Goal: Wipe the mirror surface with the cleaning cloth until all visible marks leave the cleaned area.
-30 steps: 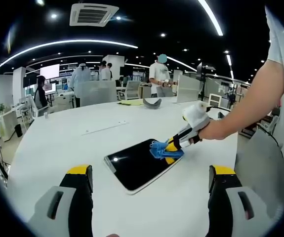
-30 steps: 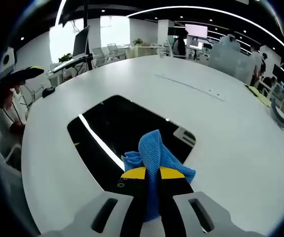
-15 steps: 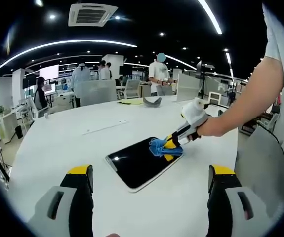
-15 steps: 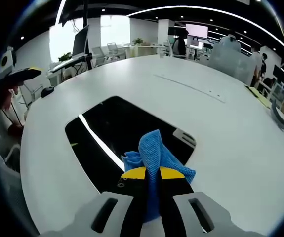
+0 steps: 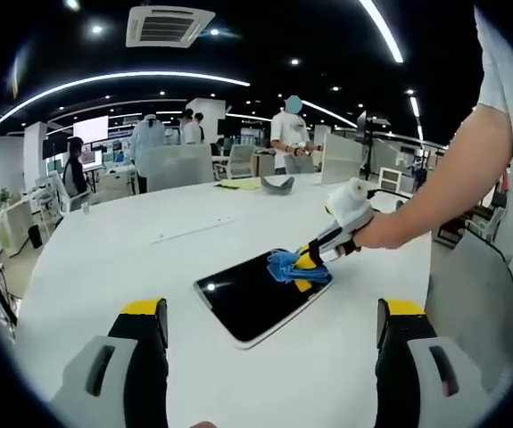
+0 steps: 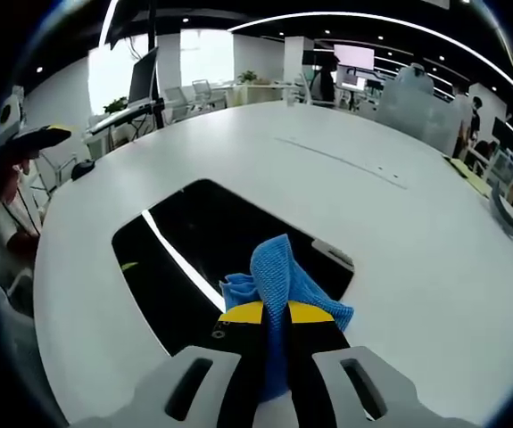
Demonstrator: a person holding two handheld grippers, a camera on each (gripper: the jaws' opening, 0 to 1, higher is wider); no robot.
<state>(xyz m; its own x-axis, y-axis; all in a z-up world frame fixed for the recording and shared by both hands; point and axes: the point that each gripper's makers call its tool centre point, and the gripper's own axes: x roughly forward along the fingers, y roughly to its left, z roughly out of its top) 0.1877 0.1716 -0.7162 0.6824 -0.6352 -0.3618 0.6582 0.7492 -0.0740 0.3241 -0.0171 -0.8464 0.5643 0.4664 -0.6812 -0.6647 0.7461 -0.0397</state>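
Where the mirror lies flat on the white table, its dark glass reflects ceiling light strips, and its pale rim shows along the near and right edges in the left gripper view. The blue cloth rests on the mirror's far right portion in that view, close to one long edge. In the right gripper view the cloth bunches upward between the yellow-tipped jaws, which are pressed together on it; the mirror spreads ahead and to the left of them. The right gripper slants down onto the glass from the right, held by a hand on a bare forearm that is angled upward.

Bare tabletop surrounds the mirror on all sides, with wide room toward the far edge. A dark curved object sits well apart near the far rim.

The left gripper hovers short of the mirror, jaws spread wide, holding nothing.
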